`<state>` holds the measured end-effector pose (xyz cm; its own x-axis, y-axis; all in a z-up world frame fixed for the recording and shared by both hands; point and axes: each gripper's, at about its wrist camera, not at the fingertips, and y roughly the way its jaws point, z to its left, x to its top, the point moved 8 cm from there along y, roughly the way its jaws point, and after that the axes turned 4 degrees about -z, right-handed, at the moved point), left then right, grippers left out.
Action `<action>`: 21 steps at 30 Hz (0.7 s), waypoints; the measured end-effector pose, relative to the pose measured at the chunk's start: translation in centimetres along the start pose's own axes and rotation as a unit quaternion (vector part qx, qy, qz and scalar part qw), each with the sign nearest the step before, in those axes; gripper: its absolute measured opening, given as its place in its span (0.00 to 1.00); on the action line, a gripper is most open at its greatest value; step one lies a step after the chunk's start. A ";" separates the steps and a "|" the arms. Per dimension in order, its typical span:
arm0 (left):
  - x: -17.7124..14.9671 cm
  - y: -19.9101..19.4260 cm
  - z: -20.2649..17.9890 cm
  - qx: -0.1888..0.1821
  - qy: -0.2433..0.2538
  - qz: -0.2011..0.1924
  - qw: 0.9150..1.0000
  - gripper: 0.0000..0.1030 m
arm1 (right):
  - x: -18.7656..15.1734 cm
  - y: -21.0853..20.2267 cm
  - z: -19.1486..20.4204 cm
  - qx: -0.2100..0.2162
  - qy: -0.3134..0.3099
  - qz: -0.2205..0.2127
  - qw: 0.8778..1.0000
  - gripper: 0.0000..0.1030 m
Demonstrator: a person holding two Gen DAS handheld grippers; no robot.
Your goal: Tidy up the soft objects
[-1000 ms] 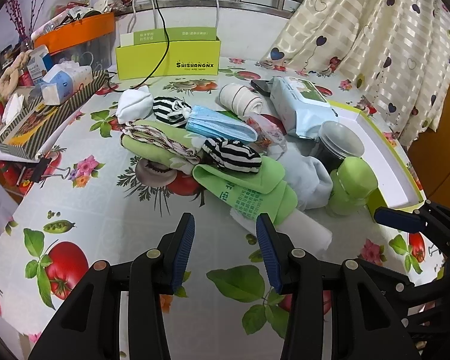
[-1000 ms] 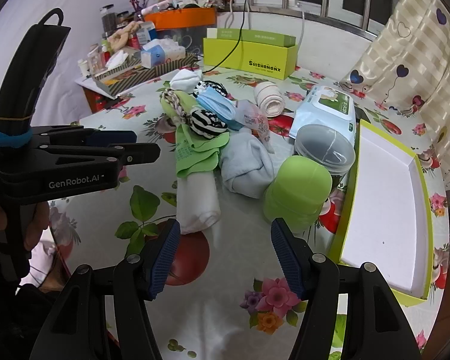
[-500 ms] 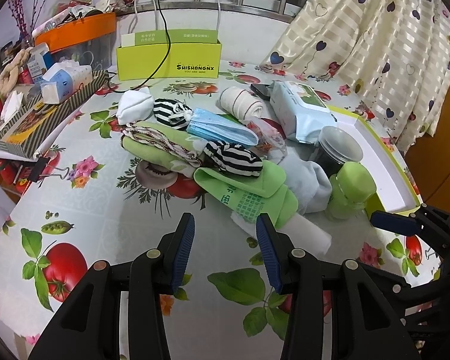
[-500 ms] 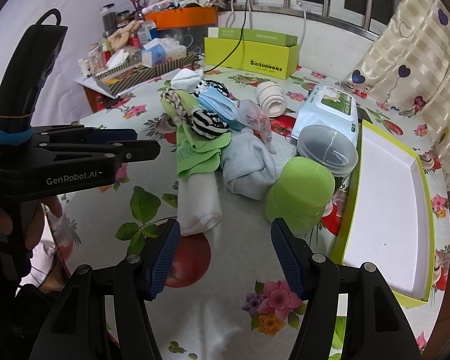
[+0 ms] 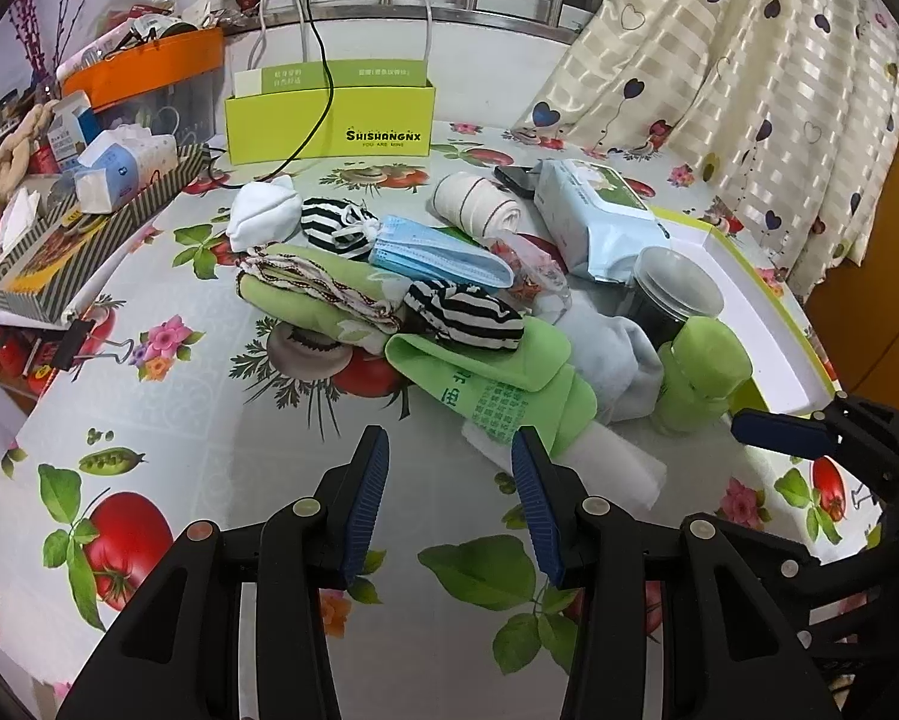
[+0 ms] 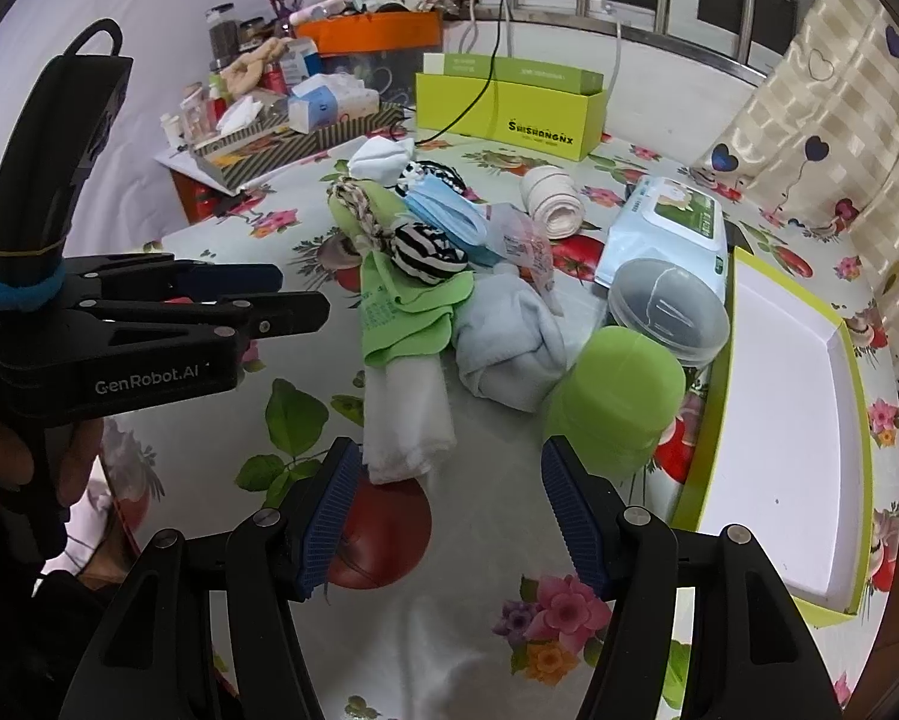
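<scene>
- Both tongs hang over the fruit-print tablecloth [image 5: 167, 420] with nothing between their blue pads: the left gripper [image 5: 449, 498] has its jaws spread over bare cloth just short of the pile, and the right gripper [image 6: 443, 510] has its jaws spread wider, near the end of the white rolled cloth [image 6: 407, 420] but apart from it.
- Far left on the table edge stands a striped tray [image 5: 83, 240] of tissue packs and small boxes, with an orange bin [image 5: 149, 75] behind it.
- Soft things lie heaped mid-table: a white sock ball [image 5: 263, 213], a striped black-and-white bundle [image 5: 329, 225], a green folded cloth with a braided cord [image 5: 305, 294], a blue face mask [image 5: 437, 252] and a second striped bundle [image 5: 461, 315].
- Under that bundle a green printed towel [image 5: 497, 378] wraps the white rolled cloth, and a pale blue cloth [image 6: 509, 342] lies just beside it.
- Behind the heap stands a lime box [image 5: 329, 123] with a black cable hanging into it.
- Right of centre are a beige rolled bandage [image 5: 479, 207], a wet-wipes pack [image 5: 593, 210], a clear lidded tub [image 6: 665, 306] and a green cup-shaped thing [image 6: 617, 396].
- At the far right sits a white tray with a lime rim [image 6: 707, 420], holding nothing, with a heart-print curtain [image 5: 749, 90] beyond it.
</scene>
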<state>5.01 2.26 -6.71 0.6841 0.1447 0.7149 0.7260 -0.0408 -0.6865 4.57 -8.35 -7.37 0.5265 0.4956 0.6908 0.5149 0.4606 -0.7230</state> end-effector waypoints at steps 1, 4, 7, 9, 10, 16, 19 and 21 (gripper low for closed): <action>0.0 -0.1 0.0 -0.003 -0.001 -0.001 1.000 0.43 | 0.1 0.0 0.0 0.001 0.000 0.000 1.000 0.61; 0.2 -0.2 0.2 -0.012 -0.003 -0.006 1.000 0.43 | 0.3 0.0 -0.1 0.002 0.002 0.001 1.000 0.61; 0.4 -0.2 0.6 -0.019 -0.006 -0.008 1.000 0.43 | 0.6 0.2 0.1 0.007 0.001 0.000 1.000 0.61; 0.4 -0.2 0.8 -0.025 -0.008 -0.005 1.000 0.43 | 0.8 0.5 0.3 0.011 0.000 0.002 1.000 0.61; 0.4 -0.1 0.9 -0.030 -0.010 -0.004 0.999 0.43 | 0.8 0.6 0.5 0.014 -0.001 0.002 1.000 0.61; 0.6 -0.2 1.8 -0.048 -0.022 -0.007 0.999 0.43 | 1.4 2.0 1.4 0.028 -0.008 0.010 1.000 0.61; 0.7 -0.3 1.9 -0.068 -0.029 -0.007 0.997 0.43 | 1.5 3.1 1.9 0.036 -0.013 0.019 0.999 0.61; 0.7 -0.3 2.0 -0.074 -0.032 -0.005 0.997 0.43 | 1.4 3.9 2.1 0.037 -0.016 0.028 0.999 0.61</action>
<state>5.13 4.37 -6.30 0.6736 0.2089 0.7090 0.7391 -0.1828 -0.6484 5.88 -4.27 -9.27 0.5312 0.5451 0.6486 0.4334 0.4830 -0.7609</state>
